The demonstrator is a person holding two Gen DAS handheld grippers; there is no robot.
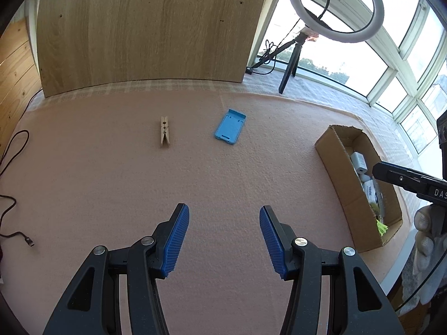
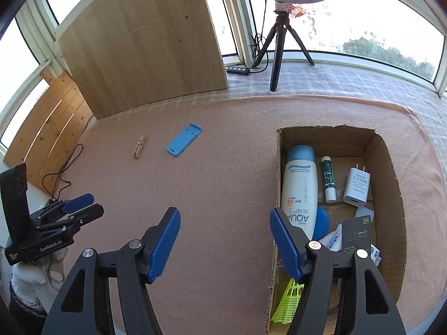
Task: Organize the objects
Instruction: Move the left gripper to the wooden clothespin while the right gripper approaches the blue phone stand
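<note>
Your left tool point(image 1: 224, 240) and right tool point(image 2: 225, 241), both apart, empty: peg point(image 1: 165, 131) and case point(image 1: 230, 127) mid-desk point(image 1: 111, 184) await boxing; box point(image 2: 388, 173) at right edge.

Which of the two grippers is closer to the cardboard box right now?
The right. The right gripper hangs over the box's near left wall, jaws open and empty. The left gripper hangs over bare cloth, well off to the box's left, jaws open too.

Pink felt-covered surface point(image 1: 111, 181), upright pale wood panel point(image 1: 145, 28) behind, daylit white-framed windows point(image 1: 396, 64), ring light point(image 1: 335, 5) on black tripod point(image 2: 279, 44), trees outside
</note>
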